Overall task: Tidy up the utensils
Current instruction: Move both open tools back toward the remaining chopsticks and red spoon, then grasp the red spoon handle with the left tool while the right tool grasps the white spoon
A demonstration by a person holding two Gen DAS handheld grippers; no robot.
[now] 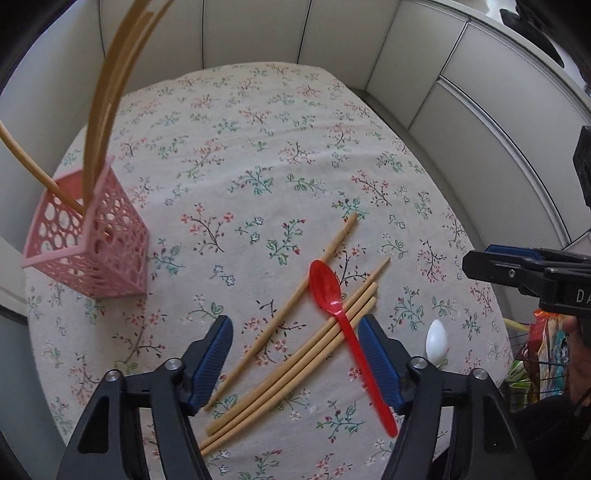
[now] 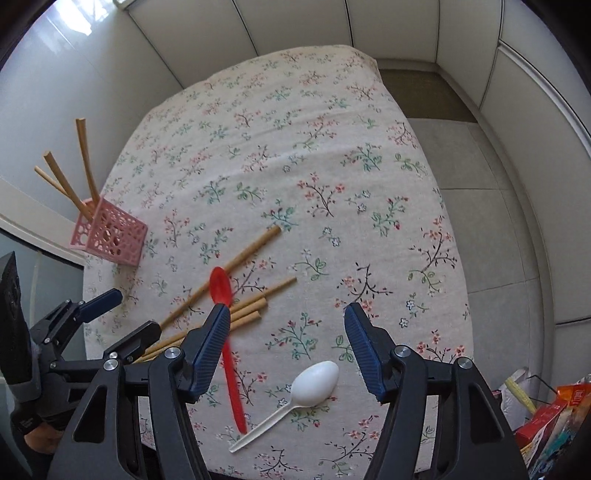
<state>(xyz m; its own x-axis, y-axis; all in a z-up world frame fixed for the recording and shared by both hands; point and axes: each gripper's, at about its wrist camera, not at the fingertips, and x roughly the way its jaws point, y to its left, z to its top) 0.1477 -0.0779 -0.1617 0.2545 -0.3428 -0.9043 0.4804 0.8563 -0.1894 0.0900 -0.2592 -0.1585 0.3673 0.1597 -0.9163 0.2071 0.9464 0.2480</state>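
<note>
A pink perforated holder (image 1: 92, 240) stands at the table's left with three wooden chopsticks (image 1: 107, 92) upright in it; it also shows in the right wrist view (image 2: 110, 236). Several loose chopsticks (image 1: 295, 350) lie on the floral cloth, and a red plastic spoon (image 1: 332, 306) lies across them. A white plastic spoon (image 2: 314, 380) lies to their right. My left gripper (image 1: 295, 358) is open and empty above the loose chopsticks and the red spoon's handle. My right gripper (image 2: 284, 343) is open and empty above the white spoon, with the red spoon (image 2: 225, 321) by its left finger.
The floral tablecloth (image 1: 258, 147) covers the table, with white panelled walls (image 1: 332, 29) behind. A wire basket of colourful packets (image 2: 554, 417) stands past the table's right edge. A grey floor (image 2: 480, 184) lies to the right.
</note>
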